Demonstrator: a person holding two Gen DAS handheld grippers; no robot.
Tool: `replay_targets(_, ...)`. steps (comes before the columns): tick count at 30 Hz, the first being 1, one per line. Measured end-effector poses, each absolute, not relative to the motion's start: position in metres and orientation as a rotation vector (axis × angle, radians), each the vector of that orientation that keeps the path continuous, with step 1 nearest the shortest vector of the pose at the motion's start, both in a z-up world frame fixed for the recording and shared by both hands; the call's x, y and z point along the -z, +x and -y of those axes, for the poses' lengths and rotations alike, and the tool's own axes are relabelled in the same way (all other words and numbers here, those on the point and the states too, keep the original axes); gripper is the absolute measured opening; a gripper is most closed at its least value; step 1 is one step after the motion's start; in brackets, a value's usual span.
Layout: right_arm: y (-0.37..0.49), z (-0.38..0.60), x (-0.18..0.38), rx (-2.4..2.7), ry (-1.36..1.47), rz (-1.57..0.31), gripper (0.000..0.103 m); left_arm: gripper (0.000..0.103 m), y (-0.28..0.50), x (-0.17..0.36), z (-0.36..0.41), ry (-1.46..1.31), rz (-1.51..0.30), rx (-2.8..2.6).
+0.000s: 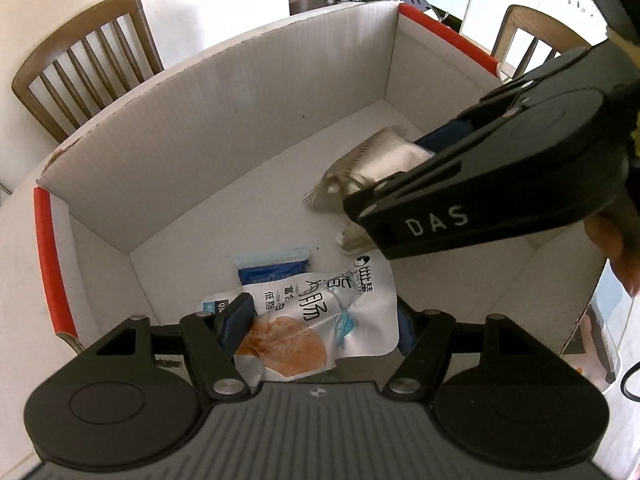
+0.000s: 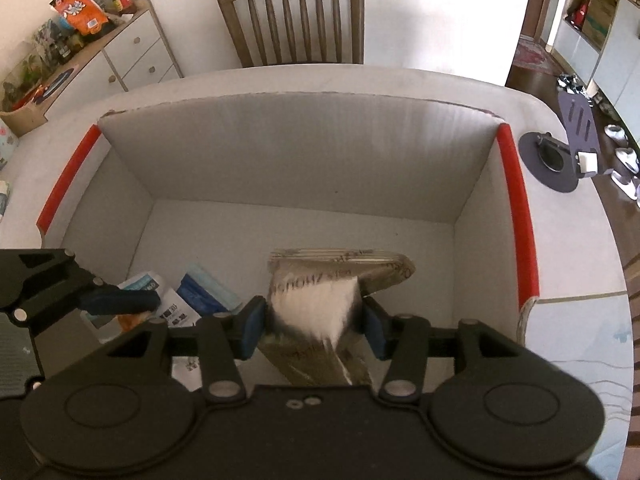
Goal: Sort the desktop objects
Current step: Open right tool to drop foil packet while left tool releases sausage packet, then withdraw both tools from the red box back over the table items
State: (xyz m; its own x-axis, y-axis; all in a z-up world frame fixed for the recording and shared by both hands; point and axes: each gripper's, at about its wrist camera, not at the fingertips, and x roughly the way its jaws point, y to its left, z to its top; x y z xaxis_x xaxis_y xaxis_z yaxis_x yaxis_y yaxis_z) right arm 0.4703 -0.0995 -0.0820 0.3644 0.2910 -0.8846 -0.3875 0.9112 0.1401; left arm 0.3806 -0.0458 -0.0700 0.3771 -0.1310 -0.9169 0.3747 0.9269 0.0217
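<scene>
A white cardboard box [image 1: 224,120] with red-taped edges stands on the table; it also shows in the right wrist view [image 2: 304,152]. My left gripper [image 1: 320,320] is over its near-left corner, its jaws apart around a white and orange snack pouch [image 1: 312,320], not clearly clamping it. A blue packet [image 1: 274,266] lies under the pouch. My right gripper [image 2: 312,326] is shut on a clear packet of white cotton swabs [image 2: 320,308] and holds it inside the box. The right gripper [image 1: 472,184] and its packet [image 1: 376,160] also show in the left wrist view.
Wooden chairs [image 1: 84,60] [image 2: 296,16] stand past the table's far edge. A black phone stand [image 2: 560,156] sits on the table right of the box. A white sideboard [image 2: 132,56] with snacks is at the far left.
</scene>
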Motion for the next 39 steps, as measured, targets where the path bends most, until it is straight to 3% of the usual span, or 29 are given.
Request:
replay_targets(4, 0.468, 0.102, 0.074, -0.432, -0.087, -1.094, 0.064, 0.068, 0.379, 0.066, 0.047, 0.243, -1.127, 0.34)
replay_targets(22, 0.44, 0.115, 0.022, -0.439, -0.062, -1.006, 0.067, 0.07, 0.341, 0.01, 0.04, 0.212, -0.992, 0.342)
replay_targets(39, 0.38, 0.147, -0.025, -0.391, -0.084, -0.876, 0.082, 0.07, 0.28, -0.04, 0.019, 0.193, -0.851, 0.351)
